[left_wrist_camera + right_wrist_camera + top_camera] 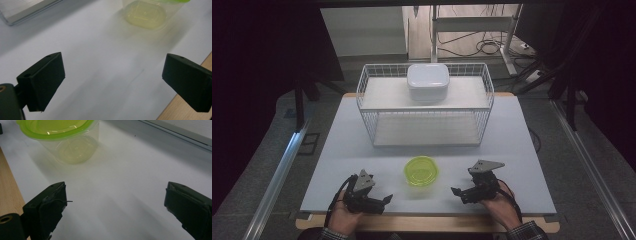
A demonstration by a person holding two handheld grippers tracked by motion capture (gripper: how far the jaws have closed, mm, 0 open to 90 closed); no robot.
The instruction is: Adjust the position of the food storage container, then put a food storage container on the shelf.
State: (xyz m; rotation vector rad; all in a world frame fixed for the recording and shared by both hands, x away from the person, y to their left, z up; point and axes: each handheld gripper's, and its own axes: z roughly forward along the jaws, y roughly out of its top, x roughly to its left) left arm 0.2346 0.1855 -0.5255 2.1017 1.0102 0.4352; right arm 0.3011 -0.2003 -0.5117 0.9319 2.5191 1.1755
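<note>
A clear round container with a lime-green lid (pixel 421 171) stands on the white table near its front edge, between my two grippers. My left gripper (pixel 385 199) rests low at the front left, open, with nothing between its jaws; the container's clear base (pixel 147 15) lies ahead of it. My right gripper (pixel 456 191) sits at the front right, also open and empty, pointing toward the container (pixel 65 138). Both grippers are apart from the container.
A white wire basket rack (pixel 426 107) stands at the middle back of the table, with a white lidded box (pixel 427 81) on its upper shelf. The table's wooden front edge (pixel 427 223) runs just under the hands. Bare tabletop (pixel 512 135) lies either side of the rack.
</note>
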